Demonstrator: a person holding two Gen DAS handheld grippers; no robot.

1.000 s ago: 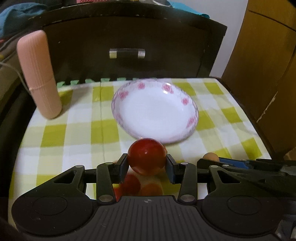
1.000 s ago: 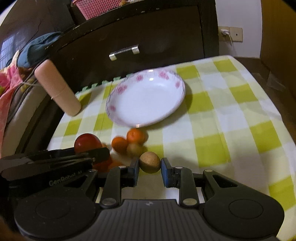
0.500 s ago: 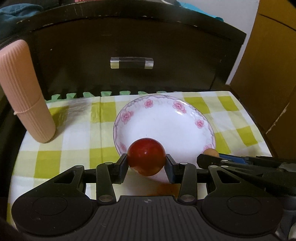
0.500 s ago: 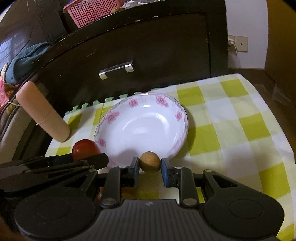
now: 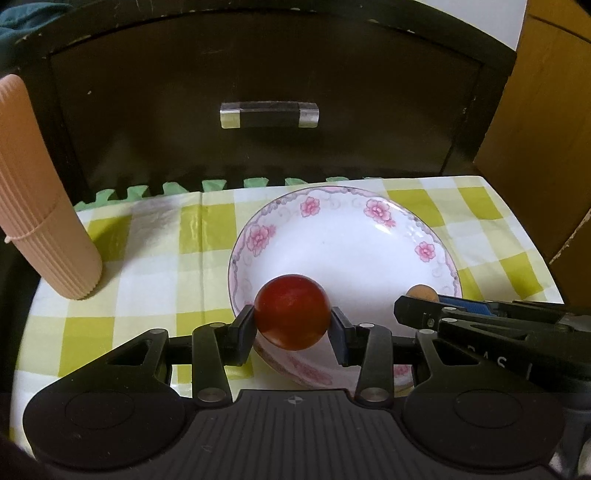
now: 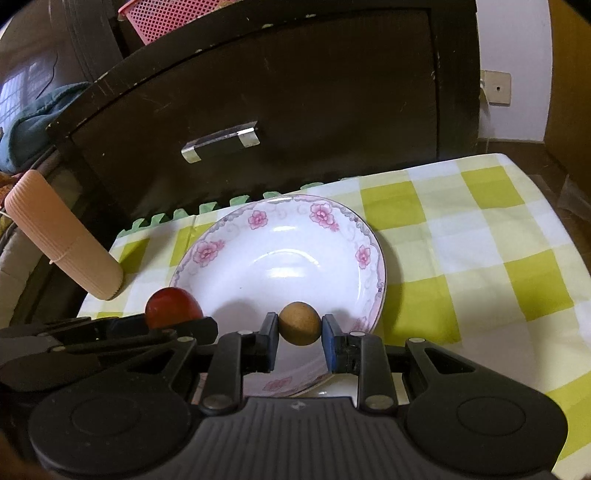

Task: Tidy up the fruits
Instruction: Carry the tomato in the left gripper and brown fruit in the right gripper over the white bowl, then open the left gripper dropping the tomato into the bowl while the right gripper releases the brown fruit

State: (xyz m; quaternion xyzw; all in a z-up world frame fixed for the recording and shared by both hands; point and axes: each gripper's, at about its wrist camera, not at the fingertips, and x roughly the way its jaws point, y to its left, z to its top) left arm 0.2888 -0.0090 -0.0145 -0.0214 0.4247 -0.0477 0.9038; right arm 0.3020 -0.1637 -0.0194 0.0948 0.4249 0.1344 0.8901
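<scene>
Two grippers are angled downward over the plate (image 5: 436, 243): the left gripper (image 5: 292, 325) is clamped on a red fruit (image 5: 291, 312), the right gripper (image 6: 299, 338) on a small brown fruit (image 6: 299, 323). A wall socket (image 6: 496, 88) is shown only by the right wrist view.

Table (image 6: 480, 236): covered by a cloth of yellow-green and white checks; a strip of green toothed foam edging (image 5: 255, 182) shows along its far side.
Cabinet (image 5: 258, 74): dark brown wood, chipped and scuffed at the edges, standing directly behind the table; one drawer front with a clear-ended bar handle (image 5: 269, 114).
Wall (image 6: 513, 44): white, to the right of the cabinet, bearing a beige socket plate (image 6: 496, 88).
Panel (image 5: 546, 129): tan wood, at the right edge.
Basket (image 6: 173, 14): pink mesh, on top of the cabinet.
Cloth bundle (image 6: 33, 118): blue-grey, at left.
Light: soft, indoor, with glare.
</scene>
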